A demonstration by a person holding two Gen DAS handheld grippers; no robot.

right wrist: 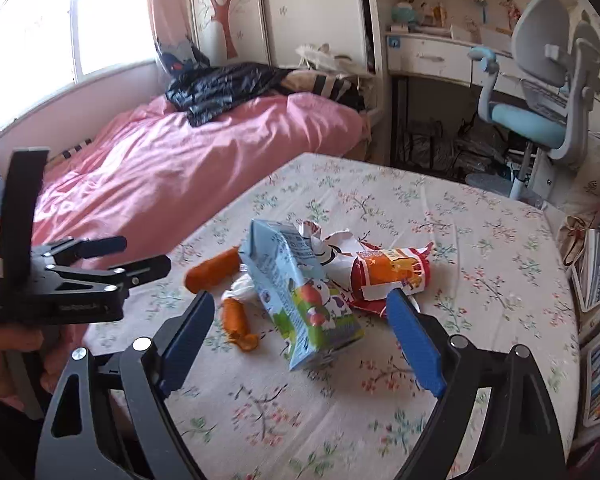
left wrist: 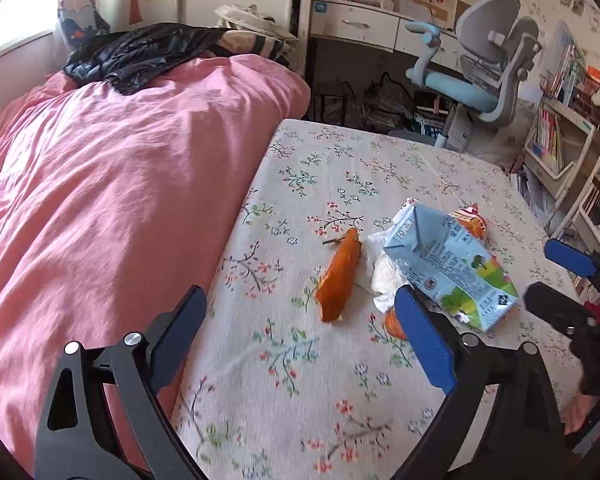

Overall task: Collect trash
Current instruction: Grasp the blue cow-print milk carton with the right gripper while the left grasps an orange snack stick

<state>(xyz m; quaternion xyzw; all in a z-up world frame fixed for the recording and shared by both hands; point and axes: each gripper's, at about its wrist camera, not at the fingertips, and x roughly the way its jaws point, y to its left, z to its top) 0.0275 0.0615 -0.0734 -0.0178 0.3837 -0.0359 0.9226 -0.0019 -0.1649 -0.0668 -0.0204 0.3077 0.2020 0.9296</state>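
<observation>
floral table (right wrist: pixel 460 240) beside pink bed (right wrist: pixel 180 168) holds milk carton (right wrist: pixel 300 296) (crumpled), both hand-held grippers (right wrist: pixel 300 320) released.

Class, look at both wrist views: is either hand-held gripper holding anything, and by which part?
Nothing is held. The left hand-held gripper and right hand-held gripper are open above the milk carton.

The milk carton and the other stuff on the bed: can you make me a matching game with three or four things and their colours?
Things:
1. milk carton
2. sausage wrapper
3. crumpled tissue
4. quilt

Colours:
a. pink
b. white
c. light blue with green
d. orange

Pairs: 1-c, 2-d, 3-b, 4-a
</observation>
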